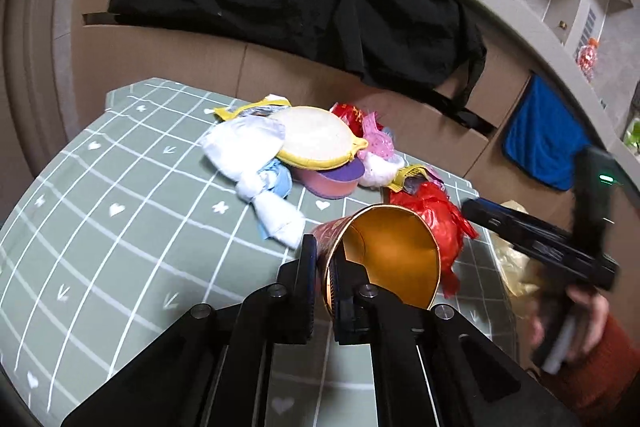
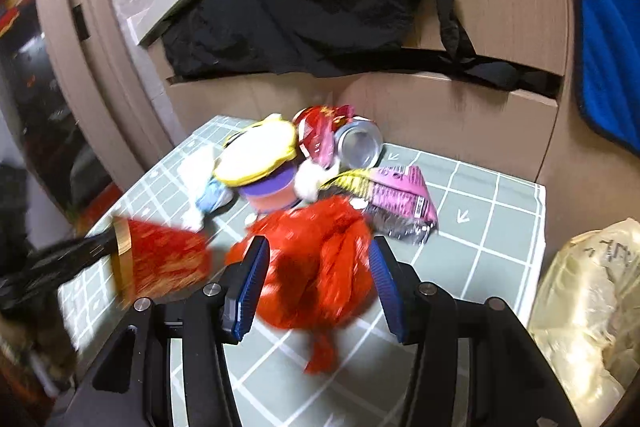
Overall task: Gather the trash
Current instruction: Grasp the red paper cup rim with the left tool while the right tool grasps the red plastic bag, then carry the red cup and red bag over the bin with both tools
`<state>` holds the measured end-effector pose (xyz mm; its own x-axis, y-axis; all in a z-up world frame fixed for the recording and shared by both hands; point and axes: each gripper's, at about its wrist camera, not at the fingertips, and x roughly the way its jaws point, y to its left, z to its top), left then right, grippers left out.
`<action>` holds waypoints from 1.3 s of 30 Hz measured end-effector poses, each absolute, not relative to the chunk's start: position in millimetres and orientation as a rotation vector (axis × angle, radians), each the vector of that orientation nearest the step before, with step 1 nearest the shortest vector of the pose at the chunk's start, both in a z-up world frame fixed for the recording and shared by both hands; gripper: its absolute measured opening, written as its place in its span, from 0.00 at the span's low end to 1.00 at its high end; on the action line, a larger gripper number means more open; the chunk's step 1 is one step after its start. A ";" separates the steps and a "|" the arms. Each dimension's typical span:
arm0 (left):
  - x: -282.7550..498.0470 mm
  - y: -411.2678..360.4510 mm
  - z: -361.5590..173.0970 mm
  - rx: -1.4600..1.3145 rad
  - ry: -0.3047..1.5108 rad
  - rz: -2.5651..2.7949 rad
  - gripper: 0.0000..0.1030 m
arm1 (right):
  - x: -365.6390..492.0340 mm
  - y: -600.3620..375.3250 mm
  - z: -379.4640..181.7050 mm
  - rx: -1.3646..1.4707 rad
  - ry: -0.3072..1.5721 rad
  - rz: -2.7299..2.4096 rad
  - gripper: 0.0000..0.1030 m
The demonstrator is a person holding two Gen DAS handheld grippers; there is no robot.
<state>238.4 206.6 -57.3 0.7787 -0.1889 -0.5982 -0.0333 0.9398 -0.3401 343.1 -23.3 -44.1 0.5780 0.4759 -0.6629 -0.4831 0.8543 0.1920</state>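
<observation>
The left claw [image 1: 325, 269] was clamped on the rim of a red paper cup [image 1: 384, 259] with a gold lining, one finger inside and one outside, holding it tilted above the green checked bench [image 1: 120, 227]. The right claw [image 2: 318, 279] stood wide open with a crumpled red plastic bag [image 2: 320, 267] between its blue pads [image 2: 250, 291], not visibly pinched. Behind them on the bench lay the remaining trash: a yellow-rimmed lid [image 1: 316, 139], white tissue [image 1: 240, 147], a crushed can [image 2: 360, 143] and a pink wrapper [image 2: 400, 195].
</observation>
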 end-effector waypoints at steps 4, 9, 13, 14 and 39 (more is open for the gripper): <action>224.0 219.7 -57.7 -0.380 0.662 -0.063 0.06 | 363.2 -19.1 -65.2 0.037 0.841 0.530 0.51; 223.6 227.7 -68.0 -0.405 0.690 -0.053 0.06 | 357.2 9.1 -70.9 -0.016 0.826 0.595 0.54; 221.5 228.8 -74.2 -0.418 0.698 -0.055 0.06 | 352.0 28.5 -74.3 -0.053 0.843 0.683 0.54; 221.5 229.1 -75.7 -0.421 0.703 -0.054 0.06 | 353.4 32.7 -76.7 -0.042 0.859 0.711 0.54; 218.2 169.2 -30.8 -0.289 0.609 -0.115 0.05 | 280.9 -49.5 3.1 -0.054 0.698 0.576 0.29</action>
